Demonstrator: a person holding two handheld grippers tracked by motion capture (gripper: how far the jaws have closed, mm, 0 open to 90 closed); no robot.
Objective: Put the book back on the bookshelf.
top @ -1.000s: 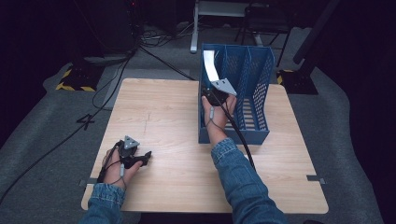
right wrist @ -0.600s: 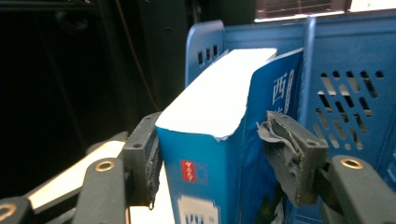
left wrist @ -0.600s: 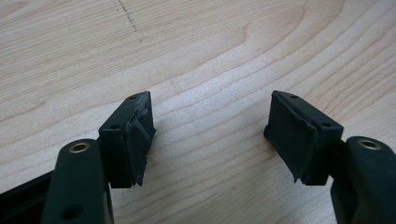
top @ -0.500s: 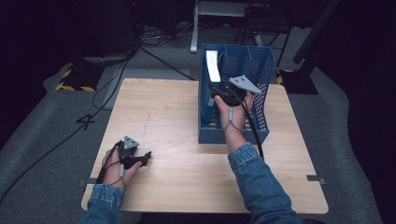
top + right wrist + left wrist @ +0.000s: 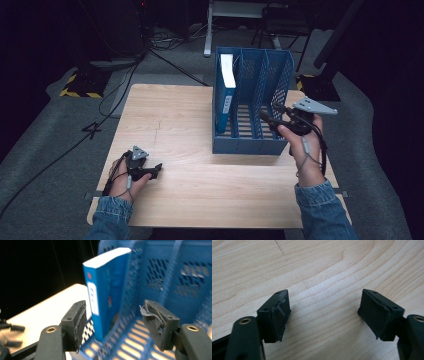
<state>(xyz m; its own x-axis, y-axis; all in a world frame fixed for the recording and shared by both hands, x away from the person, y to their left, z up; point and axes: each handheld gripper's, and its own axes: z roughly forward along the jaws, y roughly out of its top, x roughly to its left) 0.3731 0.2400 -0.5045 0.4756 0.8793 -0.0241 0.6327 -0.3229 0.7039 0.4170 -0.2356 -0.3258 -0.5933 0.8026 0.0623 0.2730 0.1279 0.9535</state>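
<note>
A blue book (image 5: 226,95) with a white top edge stands upright in the leftmost slot of the blue mesh file rack (image 5: 250,145). My right gripper (image 5: 269,113) hovers at the rack's front right corner, pointing toward the book (image 5: 107,290). Its jaws have just been opening, and the right gripper (image 5: 115,320) is open with nothing between its pads. My left gripper (image 5: 156,170) rests low over the wooden table (image 5: 175,115) near the front left. In its own view the left gripper (image 5: 324,312) is open over bare wood, its jaws having just been opening wider.
The rack (image 5: 175,277) has two more slots to the right of the book. Cables (image 5: 130,75) run across the dark floor behind the table, and a black stand base (image 5: 320,87) sits at the back right. The table's front edge is close to both forearms.
My right gripper let go of the book, backed out of the left slot and swung right to the rack's front right corner. The book now stands upright. The left hand stayed put.
</note>
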